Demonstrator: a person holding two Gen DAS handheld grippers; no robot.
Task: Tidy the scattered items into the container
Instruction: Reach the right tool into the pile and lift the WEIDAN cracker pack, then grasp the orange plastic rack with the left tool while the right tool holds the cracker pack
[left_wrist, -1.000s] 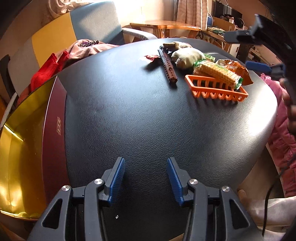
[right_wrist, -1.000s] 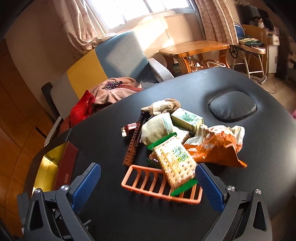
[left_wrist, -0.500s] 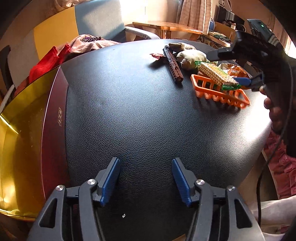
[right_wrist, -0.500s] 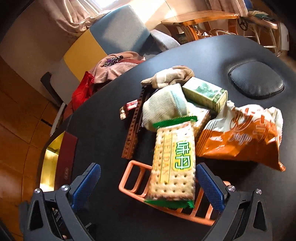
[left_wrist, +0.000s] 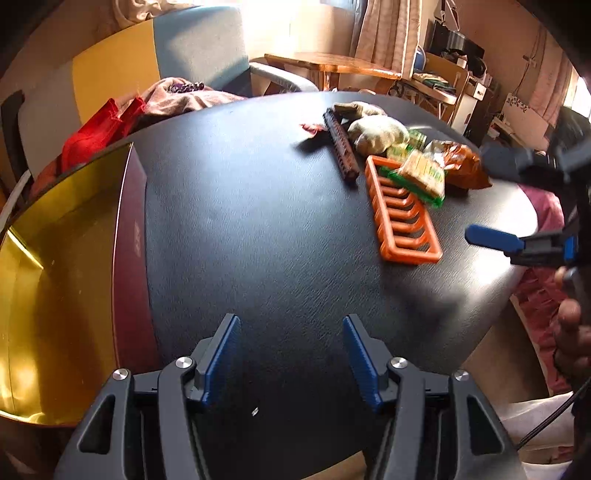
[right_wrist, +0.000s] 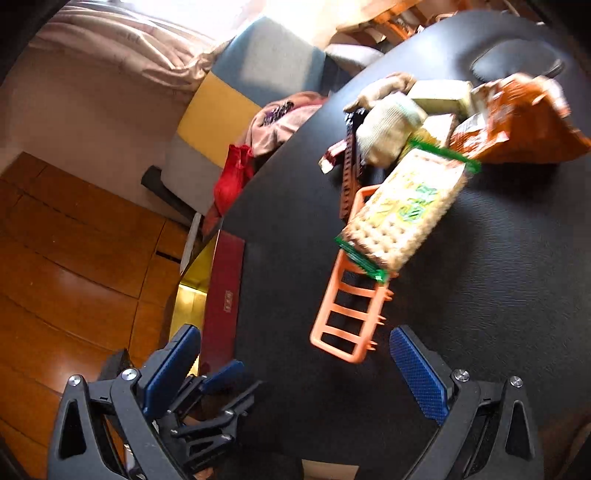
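A pile of items lies on the black table (left_wrist: 258, 229): an orange rack (left_wrist: 402, 221) (right_wrist: 351, 306), a cracker pack (left_wrist: 421, 175) (right_wrist: 406, 210) lying on its far end, an orange snack bag (left_wrist: 461, 166) (right_wrist: 524, 118), a rolled sock (left_wrist: 376, 134) (right_wrist: 388, 129), a green box (right_wrist: 439, 96) and a brown toothed strip (left_wrist: 341, 151) (right_wrist: 349, 177). The gold and dark red box (left_wrist: 55, 277) (right_wrist: 221, 295) stands open at the table's left. My left gripper (left_wrist: 291, 358) is open and empty over the near table. My right gripper (right_wrist: 295, 365) (left_wrist: 487, 195) is open and empty, just short of the rack.
A blue and yellow armchair (left_wrist: 166, 55) with red and pink clothes (left_wrist: 103, 125) stands behind the table. A wooden table (left_wrist: 332, 66) and cluttered shelves are further back. A round pad (right_wrist: 517, 62) is set in the table's far end. A hand (left_wrist: 572, 332) holds the right gripper.
My right gripper has rolled over and come lower and closer to the orange rack. The left gripper has turned slightly, bringing the box more into view. Nothing has been picked up.
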